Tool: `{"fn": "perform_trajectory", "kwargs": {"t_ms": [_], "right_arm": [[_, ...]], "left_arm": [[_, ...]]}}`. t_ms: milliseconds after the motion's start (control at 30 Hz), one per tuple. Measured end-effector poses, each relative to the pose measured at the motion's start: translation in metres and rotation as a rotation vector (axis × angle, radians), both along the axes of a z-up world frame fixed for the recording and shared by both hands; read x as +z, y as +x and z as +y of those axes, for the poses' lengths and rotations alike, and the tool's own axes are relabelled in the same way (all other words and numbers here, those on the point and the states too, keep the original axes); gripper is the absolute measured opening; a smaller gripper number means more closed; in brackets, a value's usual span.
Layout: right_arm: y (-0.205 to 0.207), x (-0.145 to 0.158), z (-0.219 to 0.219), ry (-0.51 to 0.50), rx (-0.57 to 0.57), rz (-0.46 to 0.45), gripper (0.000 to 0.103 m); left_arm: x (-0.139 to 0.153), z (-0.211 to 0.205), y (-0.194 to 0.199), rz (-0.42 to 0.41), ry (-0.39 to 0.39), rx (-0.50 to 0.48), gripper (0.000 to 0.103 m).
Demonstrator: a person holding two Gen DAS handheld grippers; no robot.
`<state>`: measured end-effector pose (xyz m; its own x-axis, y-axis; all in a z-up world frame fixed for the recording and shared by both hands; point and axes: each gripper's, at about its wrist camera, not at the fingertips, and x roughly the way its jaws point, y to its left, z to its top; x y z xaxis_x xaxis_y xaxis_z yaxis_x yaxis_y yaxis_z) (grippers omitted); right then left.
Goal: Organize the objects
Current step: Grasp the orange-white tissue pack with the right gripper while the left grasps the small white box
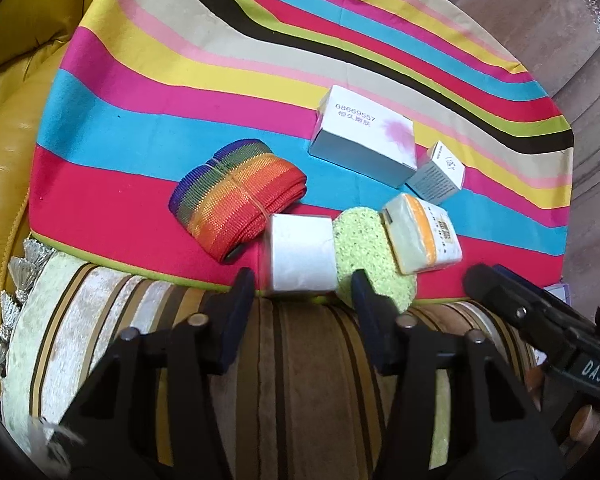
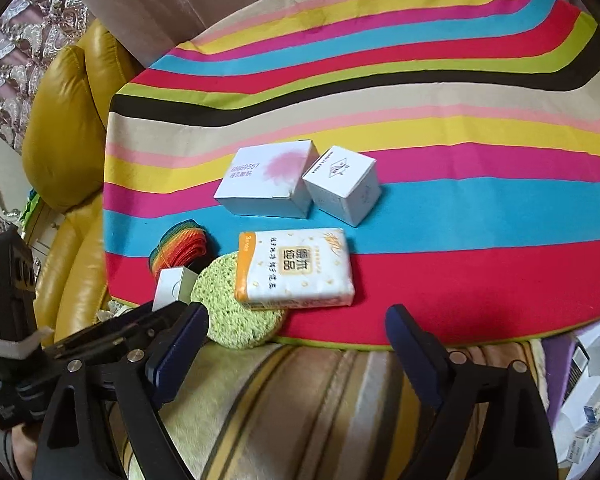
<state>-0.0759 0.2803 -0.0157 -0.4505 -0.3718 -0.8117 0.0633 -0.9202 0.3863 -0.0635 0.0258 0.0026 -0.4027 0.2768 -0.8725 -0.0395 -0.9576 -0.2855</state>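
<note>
Jaws on the left gripper (image 1: 302,284) straddle the small white box (image 1: 301,255) at the near edge of the striped cushion (image 1: 140,136), one pad at each side of it, but whether they press on it yet I cannot tell. Gaps look thin on both sides. That box sits right on the lip, and here's the worry: its right face touches the green sponge (image 1: 358,254), and the right pad lies over that sponge, so a close could pinch sponge along with box, or nudge the box off the edge onto the striped pillow (image 1: 300,360) below.

Over to the right gripper (image 2: 296,330), wide open and empty, hanging at the near edge with the tissue pack (image 2: 296,268) just ahead. The pack overlaps the sponge too, so lifting either one could drag the other.

Further out, the rainbow strap roll (image 1: 236,196) lies close beside the small box, and the large white box (image 1: 364,136) and white cube box (image 1: 438,174) stand touching, well clear. Both grippers work close together; a bump between them is the other risk.
</note>
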Motion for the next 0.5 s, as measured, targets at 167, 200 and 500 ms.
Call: {"fn": "perform_trajectory", "kwargs": {"t_ms": [167,200,500], "right_arm": [[-0.012,-0.005,-0.007,-0.014,0.008,-0.014,0.091],[-0.014,-0.006,-0.008,-0.018,0.009,-0.015,0.091],[-0.037,-0.022,-0.013,-0.009,0.012,-0.054,0.091]], "left_arm": [[-0.004,-0.005,-0.002,0.001,0.025,0.0,0.042],[-0.004,-0.005,-0.003,0.002,0.027,-0.002,0.042],[-0.007,-0.009,-0.004,0.008,0.045,-0.006,0.042]]}}
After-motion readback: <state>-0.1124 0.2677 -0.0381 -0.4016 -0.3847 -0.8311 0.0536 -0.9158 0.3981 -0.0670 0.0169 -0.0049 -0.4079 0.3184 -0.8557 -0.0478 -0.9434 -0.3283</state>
